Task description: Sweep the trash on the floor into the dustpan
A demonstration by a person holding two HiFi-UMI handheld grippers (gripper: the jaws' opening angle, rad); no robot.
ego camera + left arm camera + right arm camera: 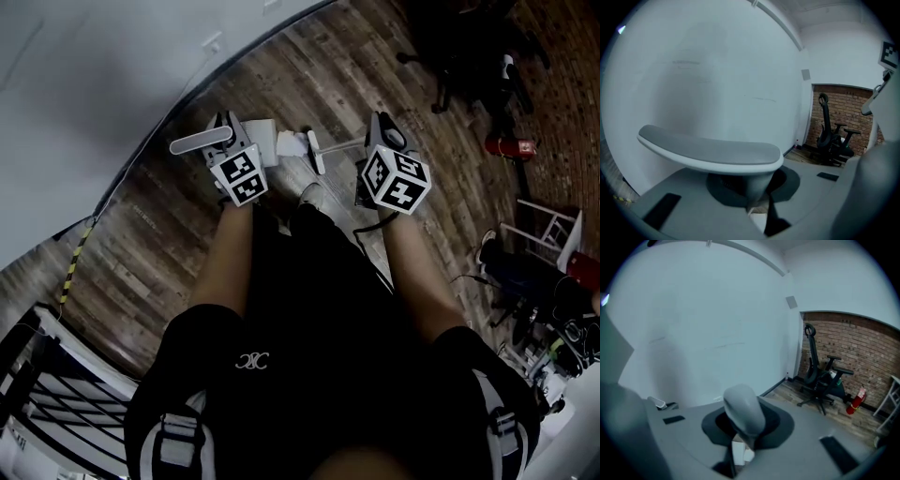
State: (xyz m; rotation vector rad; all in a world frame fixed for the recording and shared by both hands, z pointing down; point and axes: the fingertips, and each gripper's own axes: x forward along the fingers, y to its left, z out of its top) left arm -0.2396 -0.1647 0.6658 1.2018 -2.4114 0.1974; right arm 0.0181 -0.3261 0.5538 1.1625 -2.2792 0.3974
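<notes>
In the head view, my left gripper is shut on the flat grey top of the dustpan handle. The white dustpan sits on the wood floor below it. White paper trash lies just right of the pan, beside the broom head. My right gripper is shut on the broom handle, whose rounded grey top shows in the right gripper view. Below that handle, white scraps show on the floor. In the left gripper view the grey handle top lies across the jaws.
A white wall curves along the left. Black office chairs and a red fire extinguisher stand at the far right, with a white frame nearer. Black-yellow tape marks the floor. My shoe is near the trash.
</notes>
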